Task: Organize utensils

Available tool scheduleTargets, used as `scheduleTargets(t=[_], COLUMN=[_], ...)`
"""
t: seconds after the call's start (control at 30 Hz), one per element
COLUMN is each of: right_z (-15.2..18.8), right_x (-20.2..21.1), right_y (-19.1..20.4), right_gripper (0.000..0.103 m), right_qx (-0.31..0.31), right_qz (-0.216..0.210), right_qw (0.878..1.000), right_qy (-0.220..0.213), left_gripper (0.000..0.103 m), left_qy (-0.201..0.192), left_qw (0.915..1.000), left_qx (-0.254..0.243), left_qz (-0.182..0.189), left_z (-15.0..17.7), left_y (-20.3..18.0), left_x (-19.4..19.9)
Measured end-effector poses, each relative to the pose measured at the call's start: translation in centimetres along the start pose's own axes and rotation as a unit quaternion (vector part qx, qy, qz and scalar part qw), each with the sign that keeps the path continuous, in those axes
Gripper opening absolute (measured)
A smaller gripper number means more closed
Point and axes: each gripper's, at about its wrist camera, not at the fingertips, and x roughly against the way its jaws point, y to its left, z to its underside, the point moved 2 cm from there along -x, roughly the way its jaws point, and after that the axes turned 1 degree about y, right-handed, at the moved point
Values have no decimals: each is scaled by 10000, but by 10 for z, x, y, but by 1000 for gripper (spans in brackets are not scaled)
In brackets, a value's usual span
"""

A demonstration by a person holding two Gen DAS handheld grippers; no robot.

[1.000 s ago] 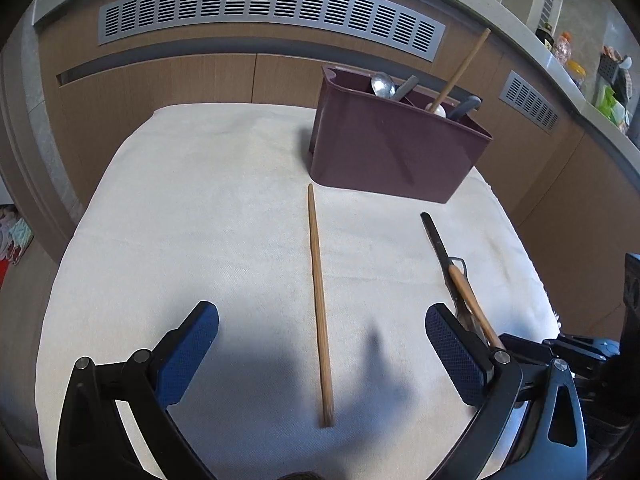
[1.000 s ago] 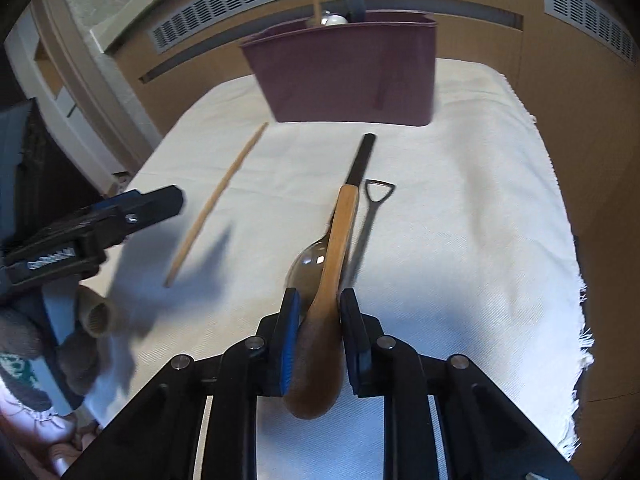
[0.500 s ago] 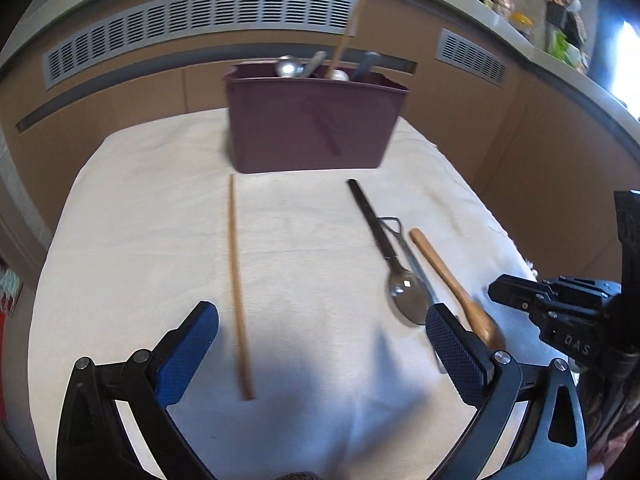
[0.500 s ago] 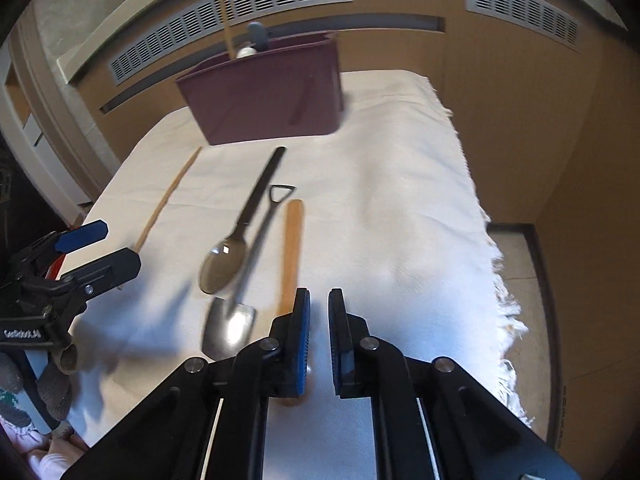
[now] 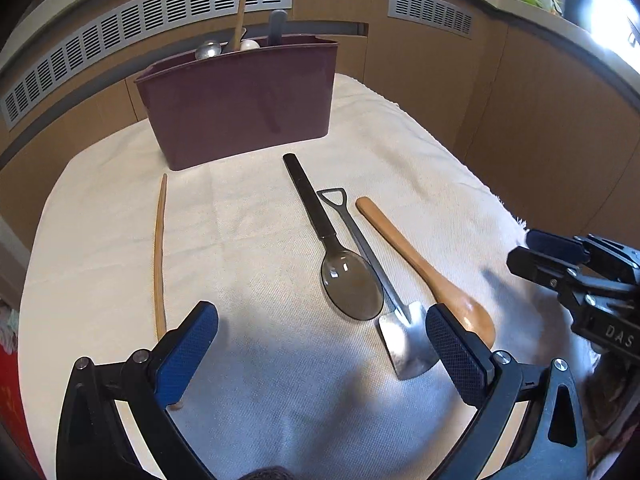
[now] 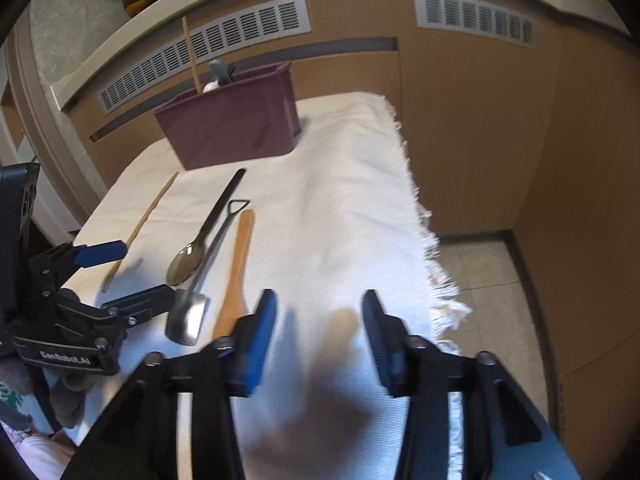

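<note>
A maroon utensil holder (image 5: 240,100) stands at the far side of a white cloth, with a chopstick and several utensils in it; it also shows in the right wrist view (image 6: 232,124). On the cloth lie a wooden chopstick (image 5: 160,256), a black-handled spoon (image 5: 340,260), a metal shovel-shaped spoon (image 5: 396,320) and a wooden spoon (image 5: 424,272). My left gripper (image 5: 320,352) is open and empty above the cloth's near edge. My right gripper (image 6: 320,332) is open and empty, to the right of the wooden spoon (image 6: 236,276).
The white cloth (image 6: 340,200) covers the table, with a fringed right edge. Wooden cabinets with vent grilles (image 5: 160,20) stand behind. Tiled floor (image 6: 480,272) lies to the right.
My right gripper let go of the wooden spoon, opened and moved right. The wooden spoon now lies on the cloth beside the shovel spoon. My left gripper shifted right.
</note>
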Motion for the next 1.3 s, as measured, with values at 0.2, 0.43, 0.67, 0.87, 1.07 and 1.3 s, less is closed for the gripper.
scheduleTargets(t=[0.2,0.43,0.67,0.87,1.07,1.3], right_z=[4,8,6,1,-1,-22], right_x=[3,0,-1,6,-4,-37], right_y=[-15,-21,-4,23,68,106], right_gripper=[63,64,64,71,71,27], right_qx=[-118,-171,30,451,982,1061], right_qz=[190,281,273,267,-143,-880], right_qw=[9997,9994,9995,9986,9947,9874], right_qy=[-38,66,166,95,253,784], left_gripper=[98,62,44,33,33,36], left_qy=[170,201,67,-76,-252,-275], left_qw=[9989,9994,9999,9998,9963,9939], left_qx=[431,273,-81,126,538,977], left_qz=[-81,20,31,-130,-625,-431], left_z=[-7,-8,-11,1,21,36], left_y=[6,-2,-11,24,77,102], left_x=[-13,-19,-21,0,23,31])
